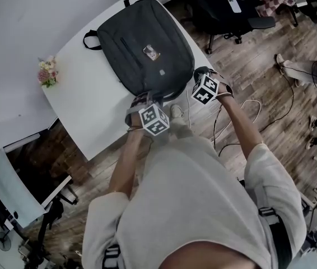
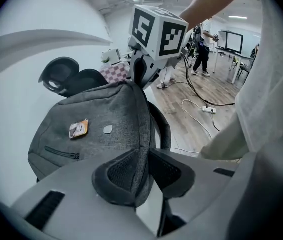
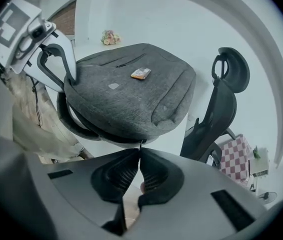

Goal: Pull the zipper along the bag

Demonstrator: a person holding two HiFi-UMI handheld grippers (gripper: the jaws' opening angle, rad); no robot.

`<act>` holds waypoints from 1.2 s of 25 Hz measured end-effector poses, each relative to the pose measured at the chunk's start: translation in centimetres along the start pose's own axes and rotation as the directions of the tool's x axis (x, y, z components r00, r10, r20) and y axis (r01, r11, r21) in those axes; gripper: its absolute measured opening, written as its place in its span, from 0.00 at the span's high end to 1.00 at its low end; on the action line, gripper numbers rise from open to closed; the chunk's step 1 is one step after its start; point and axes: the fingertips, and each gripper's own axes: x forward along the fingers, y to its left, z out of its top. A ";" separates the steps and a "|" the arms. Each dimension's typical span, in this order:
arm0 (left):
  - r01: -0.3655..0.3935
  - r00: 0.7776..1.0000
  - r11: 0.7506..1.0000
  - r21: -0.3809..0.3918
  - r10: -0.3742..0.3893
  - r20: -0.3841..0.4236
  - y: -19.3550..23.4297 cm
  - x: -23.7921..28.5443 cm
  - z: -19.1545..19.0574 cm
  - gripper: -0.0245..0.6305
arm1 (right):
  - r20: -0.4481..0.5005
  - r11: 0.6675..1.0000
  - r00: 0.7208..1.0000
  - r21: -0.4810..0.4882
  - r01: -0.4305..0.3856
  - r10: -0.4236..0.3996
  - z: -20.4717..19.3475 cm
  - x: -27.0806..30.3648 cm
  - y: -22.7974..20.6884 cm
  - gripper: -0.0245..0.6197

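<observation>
Nearest the head camera is the person's pale shirt, with both forearms reaching out from it toward a white table. On that table a dark grey backpack lies flat, front panel up, with its near end at the table edge closest to the person. A small orange-tinted label sits on the panel, and a short zipped pocket runs beside it. The left gripper is at the near end of the backpack. Its own view shows the jaws closed onto a raised fold of the grey fabric at the bag's edge, with one ribbed pad against each side of it. The right gripper is at the bag's near right corner, well apart from the left one. Its jaws are together, and a thin dark zipper pull is pinched at their tips, leading straight up to the seam along the bag's side. Each gripper carries a marker cube: the left cube is over the table edge and the right cube is beside the bag's corner. The bag's shoulder straps hang curved below its near end. A small bunch of flowers stands on the table's far left edge, well away from the bag. Off to the right is a wooden floor with a loose pale cable on it, and a black office chair stands beyond the table.
</observation>
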 end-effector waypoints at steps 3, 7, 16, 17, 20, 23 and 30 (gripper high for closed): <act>-0.003 1.000 1.000 -0.015 0.003 0.002 0.0 0.2 0.0 0.81 | 0.001 1.000 1.000 -0.021 -0.021 0.021 -0.4 -0.4 0.5 0.93; 0.004 1.000 1.000 -0.011 -0.004 -0.002 -0.2 0.3 -0.1 0.81 | 0.005 0.998 0.999 -0.044 -0.046 0.047 -0.9 -1.1 1.5 0.92; 0.080 0.993 0.997 -0.022 -0.077 0.093 -0.5 -1.4 4.4 0.61 | 0.003 0.999 0.999 -0.002 -0.052 0.052 -1.2 -0.7 1.4 0.93; 0.101 0.991 0.995 -0.018 -0.099 0.094 -0.5 -0.7 5.4 0.59 | 0.004 0.999 0.999 0.002 -0.052 0.052 -1.2 -0.6 1.5 0.93; 0.127 0.989 0.991 0.040 -0.129 0.065 -0.8 1.9 7.0 0.60 | 0.009 0.999 0.999 0.002 -0.053 0.053 -1.0 -0.7 1.9 0.93; 0.152 0.987 0.986 0.071 -0.155 0.042 -1.1 2.8 7.3 0.73 | 0.009 0.999 0.999 -0.014 -0.052 0.052 -1.1 -0.8 2.0 0.93; 0.111 0.991 0.992 0.061 -0.115 0.072 0.3 0.6 8.7 0.86 | 0.020 0.999 0.999 -0.008 -0.050 0.050 -1.1 -1.4 1.7 0.93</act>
